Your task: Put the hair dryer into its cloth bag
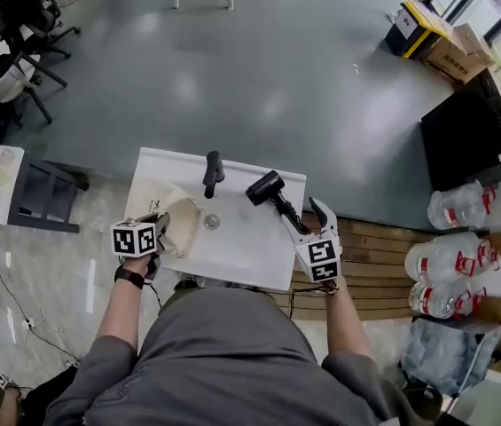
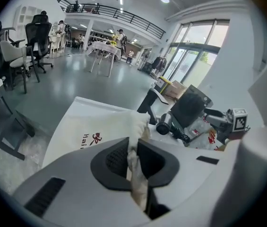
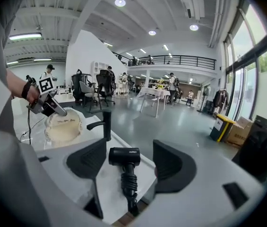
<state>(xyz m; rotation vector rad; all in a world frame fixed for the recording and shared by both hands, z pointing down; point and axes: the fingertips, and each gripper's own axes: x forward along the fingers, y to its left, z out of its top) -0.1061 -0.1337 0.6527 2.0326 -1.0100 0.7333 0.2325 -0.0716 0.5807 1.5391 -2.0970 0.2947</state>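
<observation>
since the right gripper (image 3: 129, 165) stands wide open, gripping nothing, aimed at the hair dryer (image 3: 124, 156), it should close squarely on the handle (image 3: 123, 170), not the coiled cord (image 3: 128, 185). the left gripper (image 2: 132, 159) is clamped on the cloth bag (image 2: 100, 126) rim at 9 o'clock. matte black and short-barrelled, the dryer lies at 2 o'clock on the basin top (image 1: 250, 247).

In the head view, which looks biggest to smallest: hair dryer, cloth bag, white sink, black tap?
1. white sink
2. cloth bag
3. hair dryer
4. black tap
The dryer and tap look close in size.
</observation>
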